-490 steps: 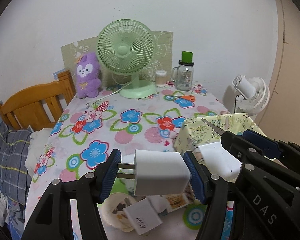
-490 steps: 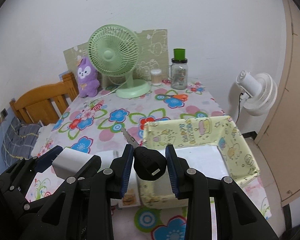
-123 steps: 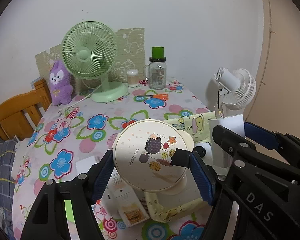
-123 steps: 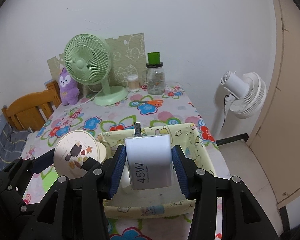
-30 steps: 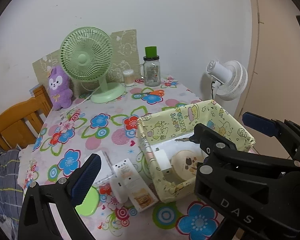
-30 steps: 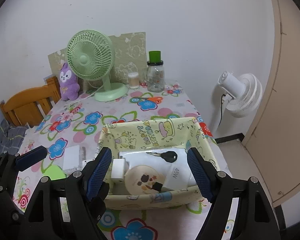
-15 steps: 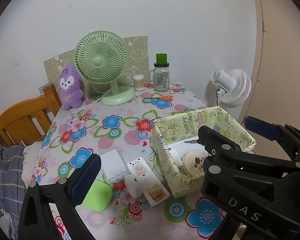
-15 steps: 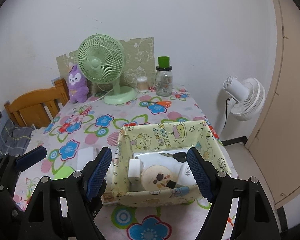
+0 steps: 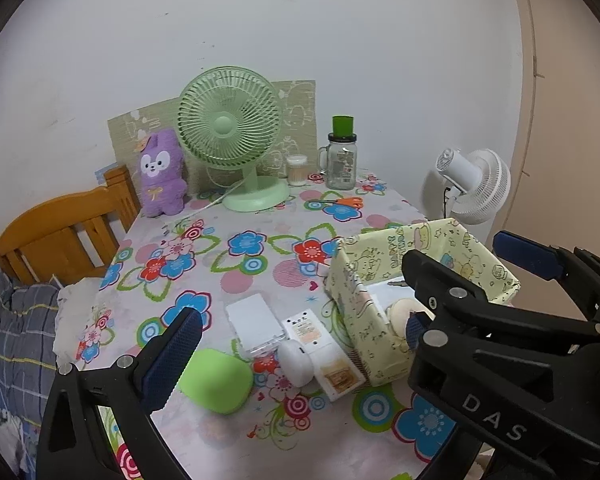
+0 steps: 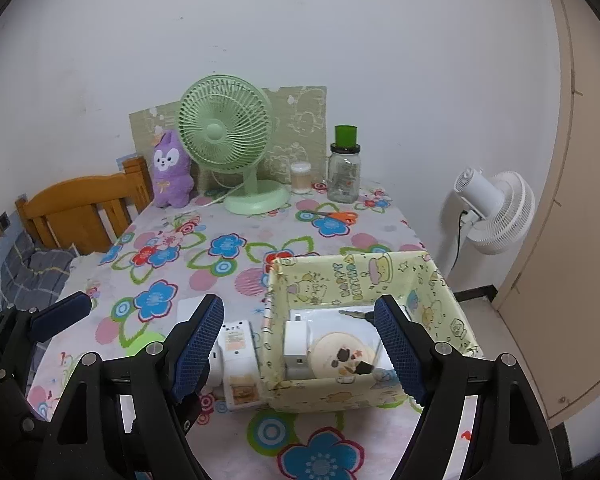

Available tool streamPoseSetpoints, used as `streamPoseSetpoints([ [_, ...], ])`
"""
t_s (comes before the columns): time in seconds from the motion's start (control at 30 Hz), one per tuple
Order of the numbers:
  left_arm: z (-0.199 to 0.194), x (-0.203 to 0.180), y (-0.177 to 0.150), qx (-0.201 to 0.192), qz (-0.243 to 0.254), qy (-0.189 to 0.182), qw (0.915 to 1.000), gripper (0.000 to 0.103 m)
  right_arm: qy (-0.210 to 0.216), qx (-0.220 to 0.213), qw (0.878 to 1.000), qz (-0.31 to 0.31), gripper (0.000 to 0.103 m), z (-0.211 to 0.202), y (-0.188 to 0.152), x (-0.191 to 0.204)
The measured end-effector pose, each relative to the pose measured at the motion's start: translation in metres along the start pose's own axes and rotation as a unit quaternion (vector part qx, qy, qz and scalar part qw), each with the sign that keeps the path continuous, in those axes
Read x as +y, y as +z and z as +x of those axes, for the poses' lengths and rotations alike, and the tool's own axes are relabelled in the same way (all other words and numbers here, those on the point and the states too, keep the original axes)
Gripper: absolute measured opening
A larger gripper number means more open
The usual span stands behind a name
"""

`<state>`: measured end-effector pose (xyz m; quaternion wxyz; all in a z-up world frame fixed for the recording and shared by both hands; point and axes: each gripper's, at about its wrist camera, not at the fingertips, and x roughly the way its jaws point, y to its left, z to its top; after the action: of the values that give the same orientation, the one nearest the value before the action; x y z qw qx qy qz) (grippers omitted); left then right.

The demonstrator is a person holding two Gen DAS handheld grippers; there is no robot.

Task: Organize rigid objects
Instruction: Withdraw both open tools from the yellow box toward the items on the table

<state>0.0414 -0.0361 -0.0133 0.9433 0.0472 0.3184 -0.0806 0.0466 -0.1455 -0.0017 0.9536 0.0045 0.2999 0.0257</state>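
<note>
Two sets of jaws are mine, and both stand wide open and empty above the counter (image 10: 236, 272), which wears a cloth of bright flowers and backs onto a plain white wall.

My right gripper (image 10: 300, 344) frames the yellow patterned box (image 10: 356, 276), which sits at the counter's 4 o'clock corner. Inside it lie a white charger (image 10: 297, 340), a round cream mirror (image 10: 340, 354) and a black-headed key (image 10: 360, 313). Just beside the box at its 9 o'clock side a white power strip (image 10: 236, 356) lies flat.

My left gripper (image 9: 296, 344) looks over a green oval case (image 9: 216, 380), a white flat box (image 9: 254, 322) and a small white rounded thing (image 9: 296, 362), all close together at the counter's 6 o'clock edge. My right arm's black frame hides part of the box from that side.

At 12 o'clock stand a green fan (image 10: 230, 140), a purple plush (image 10: 171, 170), a glass jar (image 10: 344, 176) and orange scissors (image 10: 332, 215). A wooden bed frame (image 10: 84, 208) is at 9 o'clock, a white floor fan (image 10: 496, 212) at 3 o'clock.
</note>
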Motion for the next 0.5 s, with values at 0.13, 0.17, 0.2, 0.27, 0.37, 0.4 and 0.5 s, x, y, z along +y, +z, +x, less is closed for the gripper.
streamPoseSetpoints([
  [0.13, -0.003, 0.011, -0.002, 0.0, -0.009, 0.005, 0.9999, 0.103, 0.004, -0.002, 1.0, -0.004, 0.08, 0.0, 0.001, 0.009],
  [0.17, -0.003, 0.014, -0.003, 0.0, -0.01, 0.006, 0.9999, 0.103, 0.005, -0.002, 1.0, -0.005, 0.08, 0.0, 0.001, 0.011],
  [0.2, -0.004, 0.016, -0.004, -0.001, -0.012, 0.008, 0.9999, 0.103, 0.007, -0.003, 1.0, -0.006, 0.08, -0.001, 0.001, 0.014],
  [0.27, -0.005, 0.021, -0.005, -0.002, -0.015, 0.01, 0.9998, 0.103, 0.009, -0.004, 1.0, -0.009, 0.08, -0.001, 0.001, 0.019],
  [0.37, -0.003, 0.031, -0.007, 0.001, -0.023, 0.011, 0.9997, 0.103, 0.012, -0.007, 1.0, -0.012, 0.08, 0.0, 0.0, 0.024],
  [0.4, -0.003, 0.033, -0.009, 0.002, -0.025, 0.011, 0.9996, 0.103, 0.013, -0.007, 1.0, -0.013, 0.08, 0.0, -0.001, 0.026],
  [0.5, -0.001, 0.04, -0.013, 0.006, -0.03, 0.013, 0.9995, 0.103, 0.016, -0.007, 1.0, -0.016, 0.08, 0.002, -0.003, 0.032],
])
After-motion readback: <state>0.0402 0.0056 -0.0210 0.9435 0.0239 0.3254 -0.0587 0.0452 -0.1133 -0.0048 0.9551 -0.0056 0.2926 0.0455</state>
